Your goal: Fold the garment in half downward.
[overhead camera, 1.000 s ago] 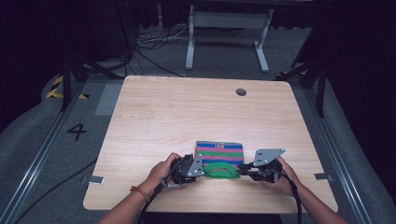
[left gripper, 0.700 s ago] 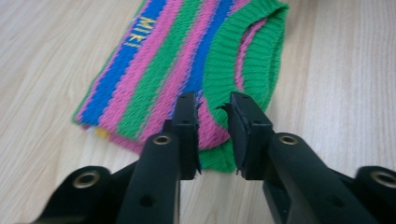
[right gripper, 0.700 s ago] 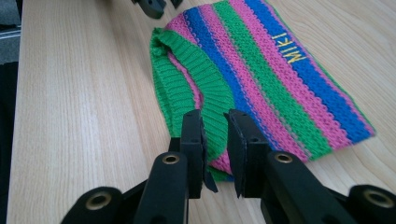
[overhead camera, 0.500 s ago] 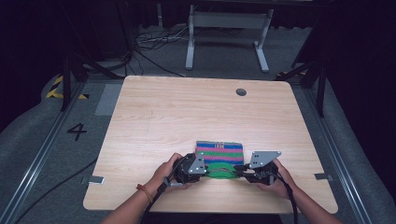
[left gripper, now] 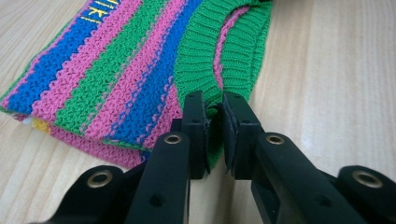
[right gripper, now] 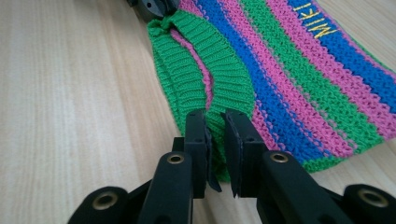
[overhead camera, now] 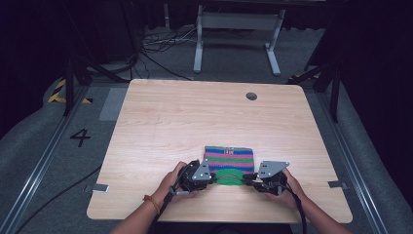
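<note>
One striped knit garment [overhead camera: 229, 160] lies low centre on the worktop [overhead camera: 195, 122]; two tools, left [overhead camera: 210, 178] and right [overhead camera: 248, 179], each clenched on its green ribbed hem.

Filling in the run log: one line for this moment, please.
left gripper: shut on knit's green band | right gripper: shut on same band | striped knit: flat on table

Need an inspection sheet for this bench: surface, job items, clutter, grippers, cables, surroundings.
Surface: wooden table, one round hole near the far edge.
Job's things: striped knit lying folded near the front edge; green ribbed hem faces the person.
Clutter: nothing seen.
Grippers: left gripper shut on the hem's left corner; right gripper shut on its right corner.
Cables: one trails from the right gripper; loose cables on the floor beyond.
Surroundings: dark room, grey floor, metal stand, a "4" floor mark.
</note>
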Tool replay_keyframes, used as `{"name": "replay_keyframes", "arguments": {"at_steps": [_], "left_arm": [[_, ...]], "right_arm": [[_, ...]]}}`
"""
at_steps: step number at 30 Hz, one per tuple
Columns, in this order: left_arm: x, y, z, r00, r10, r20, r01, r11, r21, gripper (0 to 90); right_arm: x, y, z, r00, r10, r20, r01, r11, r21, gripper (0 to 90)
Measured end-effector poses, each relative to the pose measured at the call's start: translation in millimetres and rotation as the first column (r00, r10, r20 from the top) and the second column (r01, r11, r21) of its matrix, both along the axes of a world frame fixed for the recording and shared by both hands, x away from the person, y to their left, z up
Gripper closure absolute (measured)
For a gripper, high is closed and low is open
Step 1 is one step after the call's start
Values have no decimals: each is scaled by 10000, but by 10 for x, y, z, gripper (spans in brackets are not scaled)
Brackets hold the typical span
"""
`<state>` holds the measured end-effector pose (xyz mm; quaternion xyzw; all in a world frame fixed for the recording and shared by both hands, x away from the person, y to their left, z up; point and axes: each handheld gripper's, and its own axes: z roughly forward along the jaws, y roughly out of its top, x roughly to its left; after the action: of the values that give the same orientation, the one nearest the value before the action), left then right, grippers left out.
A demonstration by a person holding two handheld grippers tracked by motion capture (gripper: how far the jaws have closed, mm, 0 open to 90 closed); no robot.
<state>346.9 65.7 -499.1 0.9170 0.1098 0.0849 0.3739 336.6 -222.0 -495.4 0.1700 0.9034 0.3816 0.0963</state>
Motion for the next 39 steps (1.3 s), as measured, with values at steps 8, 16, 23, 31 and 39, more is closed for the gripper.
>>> {"name": "replay_keyframes", "arguments": {"at_steps": [8,16,23,31,39], "left_arm": [[83,40,16,9980,132,-612,-153,9993,-344,751],[41,68,168,9999,114,-25,-115,9999,-75,679],[44,243,257,9959,839,328,-852,9956,402,524],[19,614,269,9814,1878,384,-1906,9774,914,357],[-86,964,250,9705,2348,545,-2399,9632,1215,284]], "right_arm": [[73,-1,3,9997,-145,-177,147,9999,82,793],[59,5,98,9999,-115,-73,114,9998,-190,729],[48,-52,218,9990,-358,263,372,9977,-572,556],[21,-217,280,9962,-767,408,801,9927,-907,404],[-19,-484,268,9853,-1611,572,1655,9828,-821,333]]}}
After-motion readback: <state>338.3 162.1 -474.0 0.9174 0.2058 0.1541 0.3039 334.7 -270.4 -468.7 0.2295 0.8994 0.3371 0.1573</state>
